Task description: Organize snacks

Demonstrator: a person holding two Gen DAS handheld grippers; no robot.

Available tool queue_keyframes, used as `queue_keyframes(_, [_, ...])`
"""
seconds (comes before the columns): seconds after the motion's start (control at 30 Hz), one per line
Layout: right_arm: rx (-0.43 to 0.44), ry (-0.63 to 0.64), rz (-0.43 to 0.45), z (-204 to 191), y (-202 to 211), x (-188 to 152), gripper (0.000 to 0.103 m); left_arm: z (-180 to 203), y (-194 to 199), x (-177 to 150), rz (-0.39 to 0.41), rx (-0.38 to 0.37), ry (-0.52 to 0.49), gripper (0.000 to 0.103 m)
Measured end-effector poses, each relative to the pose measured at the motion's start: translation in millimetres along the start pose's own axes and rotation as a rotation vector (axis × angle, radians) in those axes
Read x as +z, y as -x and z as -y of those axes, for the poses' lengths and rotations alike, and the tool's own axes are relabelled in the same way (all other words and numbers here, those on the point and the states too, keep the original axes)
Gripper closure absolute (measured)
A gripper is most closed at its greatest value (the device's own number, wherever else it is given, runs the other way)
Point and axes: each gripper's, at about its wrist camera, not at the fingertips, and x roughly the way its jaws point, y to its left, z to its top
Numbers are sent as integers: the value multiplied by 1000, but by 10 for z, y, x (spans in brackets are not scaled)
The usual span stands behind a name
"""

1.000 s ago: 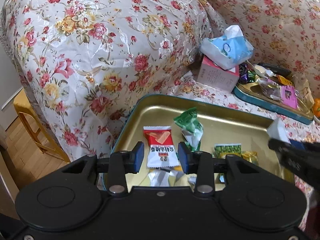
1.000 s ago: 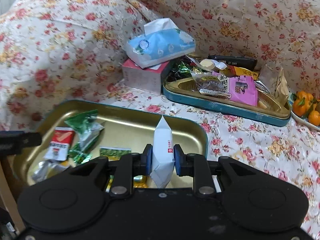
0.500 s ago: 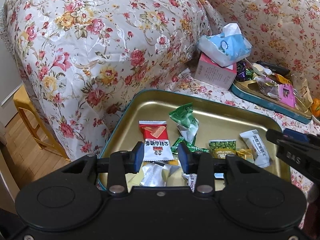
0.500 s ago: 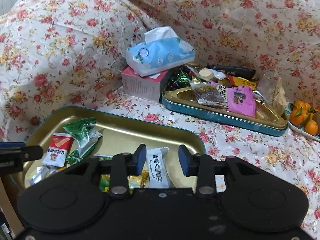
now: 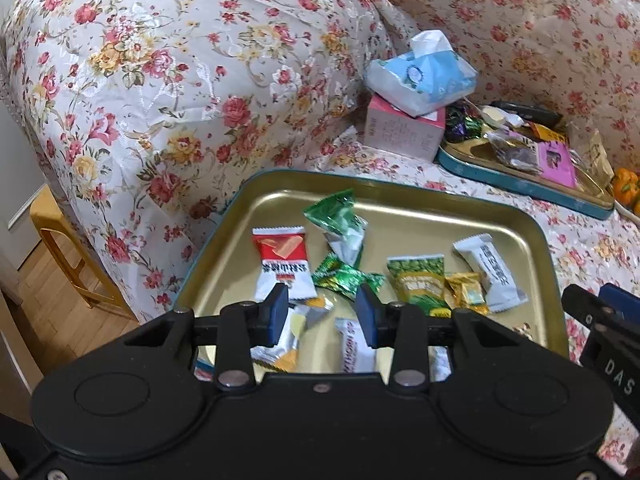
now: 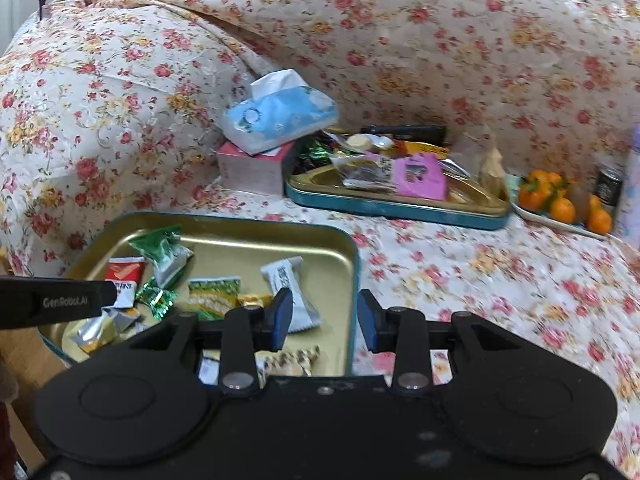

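Snacks sit loose in the near gold tray [image 5: 400,200] on the floral-covered sofa [image 5: 200,80]: red-and-white packet [image 5: 282,260], green packet [image 5: 340,220], crinkled green candy [image 5: 344,276], green-yellow packet [image 5: 418,284], small gold candy [image 5: 466,290], white packet [image 5: 490,272] toward the tray's right side, lying flat. A few more wrappers lie at the tray's near edge, partly hidden behind my fingers.

My left gripper [image 5: 322,314] hangs over the near part of the tray, jaws wide apart, holding nothing. My right gripper [image 6: 324,318] is also spread wide and empty; its left finger [image 6: 280,316] is over the tray just by the white packet [image 6: 292,292], its right finger over the sofa cover past the tray's right rim [image 6: 354,280].

Farther back, a second tray [image 6: 400,204] with a teal wall holds a heap of mixed snacks, a pink packet [image 6: 418,178] on top. Left of it, touching, a pink box [image 6: 252,168] with a blue tissue pack [image 6: 280,118] lying on it. Right of the second tray, a plate of oranges [image 6: 560,204]. A wooden stool [image 5: 60,248] stands on the floor beside the sofa arm.
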Motion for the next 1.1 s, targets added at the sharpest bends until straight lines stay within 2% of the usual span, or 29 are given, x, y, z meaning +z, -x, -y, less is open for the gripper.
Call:
queue_keyframes(0.47, [5,-42,11,90,264,-150,66,173,194,-128,0,-15,-40,55])
queue_keyframes(1.1, [24,-47,4,85,266,-173,66,158,208,-148,-4,-6,-34,55])
